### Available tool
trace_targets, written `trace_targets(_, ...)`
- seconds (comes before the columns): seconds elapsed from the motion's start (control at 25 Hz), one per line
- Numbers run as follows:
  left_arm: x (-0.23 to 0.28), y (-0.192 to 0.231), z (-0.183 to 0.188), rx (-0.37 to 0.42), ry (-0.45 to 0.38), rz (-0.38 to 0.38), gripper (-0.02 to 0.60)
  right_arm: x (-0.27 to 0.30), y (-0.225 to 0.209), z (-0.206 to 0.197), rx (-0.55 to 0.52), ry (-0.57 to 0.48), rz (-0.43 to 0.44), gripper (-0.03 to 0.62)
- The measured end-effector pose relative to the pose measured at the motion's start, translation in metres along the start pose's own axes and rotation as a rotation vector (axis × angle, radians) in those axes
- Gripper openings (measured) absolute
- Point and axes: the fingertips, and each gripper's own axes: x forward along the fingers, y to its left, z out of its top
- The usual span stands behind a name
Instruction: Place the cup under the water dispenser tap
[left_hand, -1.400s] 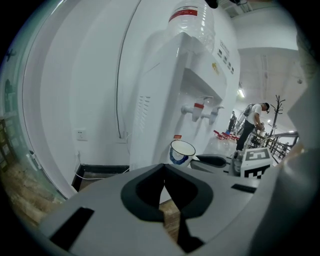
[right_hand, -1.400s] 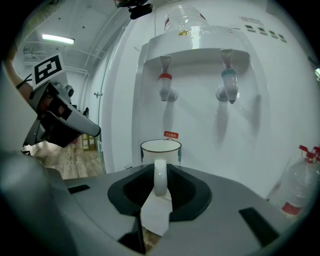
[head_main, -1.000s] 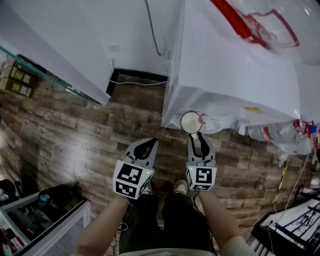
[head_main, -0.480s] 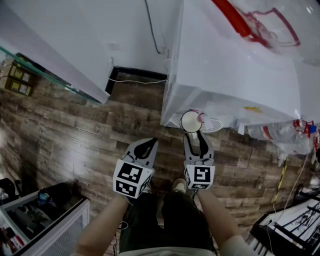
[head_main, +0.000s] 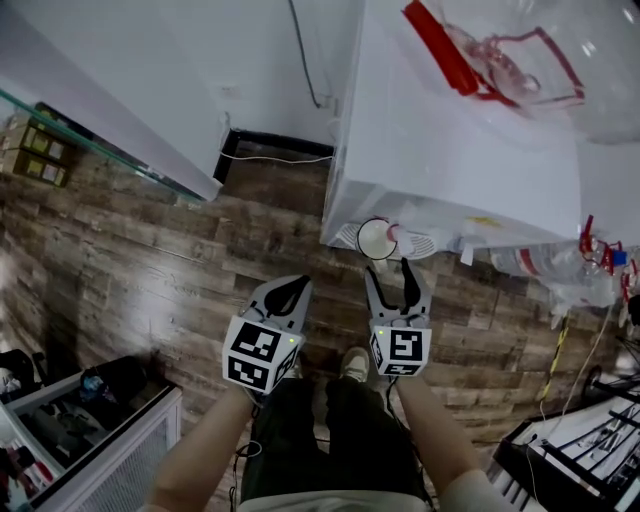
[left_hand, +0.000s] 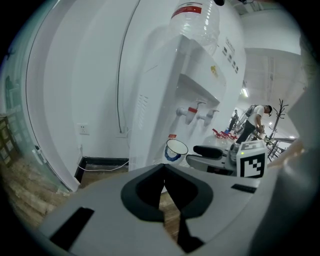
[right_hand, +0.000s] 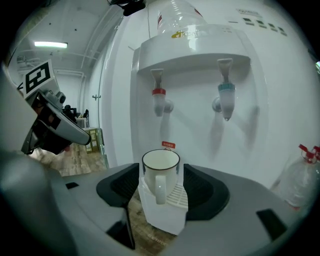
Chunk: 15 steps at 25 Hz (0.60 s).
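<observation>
A white enamel cup (right_hand: 160, 172) with a dark rim stands upright on the drip tray (right_hand: 176, 199) of the white water dispenser (right_hand: 200, 100), below the red tap (right_hand: 159, 97). Its handle faces my right gripper (right_hand: 161, 192). That gripper's jaws are opening, and the cup sits between them with a gap on each side. From the head view, the right gripper (head_main: 390, 268) is just short of the cup (head_main: 377, 238). My left gripper (head_main: 290, 290) hangs shut and empty to the left. In the left gripper view the cup (left_hand: 175, 150) shows ahead of the left gripper (left_hand: 164, 172).
A blue tap (right_hand: 226, 97) is to the right of the red one. Water bottles (head_main: 560, 265) lie right of the dispenser (head_main: 450, 130). A glass-topped shelf (head_main: 60, 130) and a wall cable (head_main: 270, 158) are on the left. A box (head_main: 80, 430) sits at bottom left.
The right gripper's jaws have spread apart and let go of the cup, which stays on the drip tray. The left gripper has not moved.
</observation>
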Motion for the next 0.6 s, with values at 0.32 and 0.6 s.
trace_targets(0.32,-0.044,-0.02,0.039,-0.005,0.004,0.014,0.006,-0.044,-0.003,0.058,0.005,0.01,0.023,0.158)
trace_targets(0.6,-0.092,-0.047,0.086,0.002,-0.014,0.019,0.006,-0.091,-0.005,0.139,0.008,-0.018,0.032,0.042)
